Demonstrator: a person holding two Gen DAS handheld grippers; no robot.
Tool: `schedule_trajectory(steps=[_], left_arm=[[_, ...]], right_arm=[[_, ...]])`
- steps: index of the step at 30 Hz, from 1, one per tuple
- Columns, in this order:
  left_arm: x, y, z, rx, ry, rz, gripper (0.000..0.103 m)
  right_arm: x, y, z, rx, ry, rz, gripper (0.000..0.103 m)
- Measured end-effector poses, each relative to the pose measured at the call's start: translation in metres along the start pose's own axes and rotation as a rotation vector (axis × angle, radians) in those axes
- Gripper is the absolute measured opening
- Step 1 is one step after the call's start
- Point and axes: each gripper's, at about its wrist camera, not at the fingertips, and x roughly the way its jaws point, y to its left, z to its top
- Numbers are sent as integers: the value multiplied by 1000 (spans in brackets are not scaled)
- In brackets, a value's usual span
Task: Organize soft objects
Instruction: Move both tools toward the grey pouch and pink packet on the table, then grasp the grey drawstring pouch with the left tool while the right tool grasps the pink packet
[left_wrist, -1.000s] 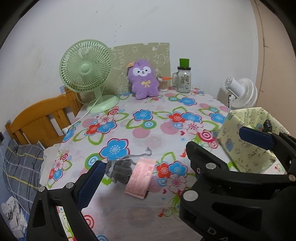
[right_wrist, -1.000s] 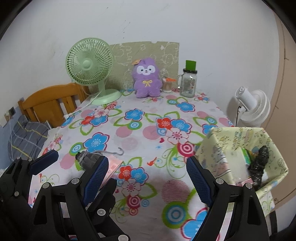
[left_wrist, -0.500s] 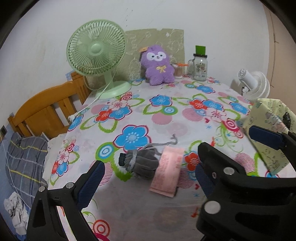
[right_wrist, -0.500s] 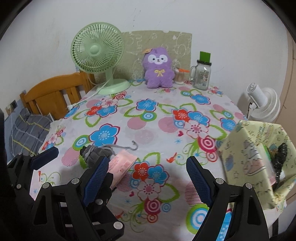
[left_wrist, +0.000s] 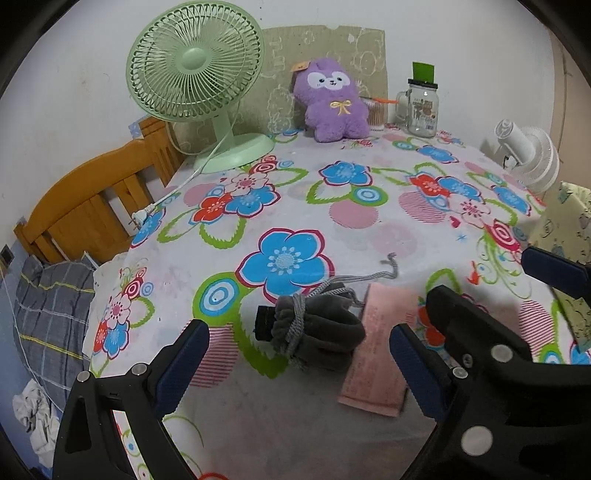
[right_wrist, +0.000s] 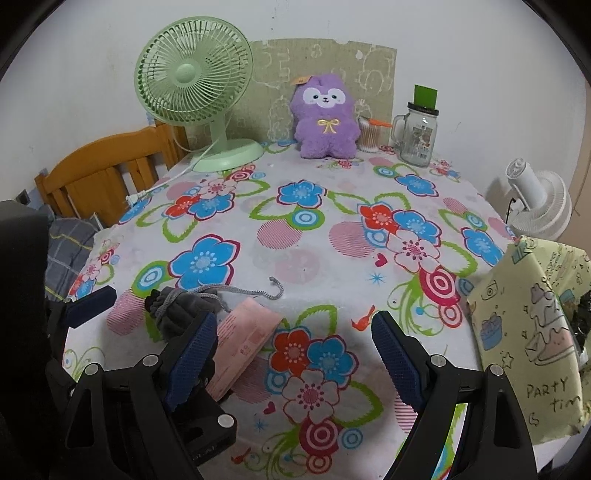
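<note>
Grey drawstring pouch (left_wrist: 317, 332) lies on the flowered bench (left_wrist: 369, 229), its cord trailing toward the middle and its right side touching a pink packet (left_wrist: 380, 350) just beside it. Left gripper (left_wrist: 299, 365) hangs low over the pouch, jaws spread wide on either side of it, pads not touching. Right gripper (right_wrist: 291, 354) sits just to the right, jaws wide apart with nothing between them, above bare cloth. A yellow patterned bag (right_wrist: 532, 332) stands at the bench's right edge. A purple plush toy (right_wrist: 325, 118) sits upright at the far end beside a green fan (right_wrist: 192, 85).
</note>
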Motion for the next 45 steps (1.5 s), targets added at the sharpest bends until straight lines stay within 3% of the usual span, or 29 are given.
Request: schedule_trajectory(steps=[7,14,16,18,22,27,32,45], left_arm=[[14,1,4,5,21,-11,98],[26,2,4,-2,47,-30,89],[27,3,4,-5,43,-44,84],[29,4,4,-16,48,-84,71],[27,6,3,-35,56,-122,65],[20,7,-2,-29,44,-100,58],[9,12,-9,-20,24,-44,57],[-1,38,-32,-51,40,2,57]], right_arm=[[14,-2,3,9,19,-6,88],[24,-2,2,9,36,-7,88],[25,-2,2,13,38,-5,88],[26,-2,2,17,38,-4,88],[28,-1,3,16,45,0,88],[25,4,1,3,40,3,88],[19,14,-1,-23,36,13,88],[27,45,-9,-68,84,55,88]])
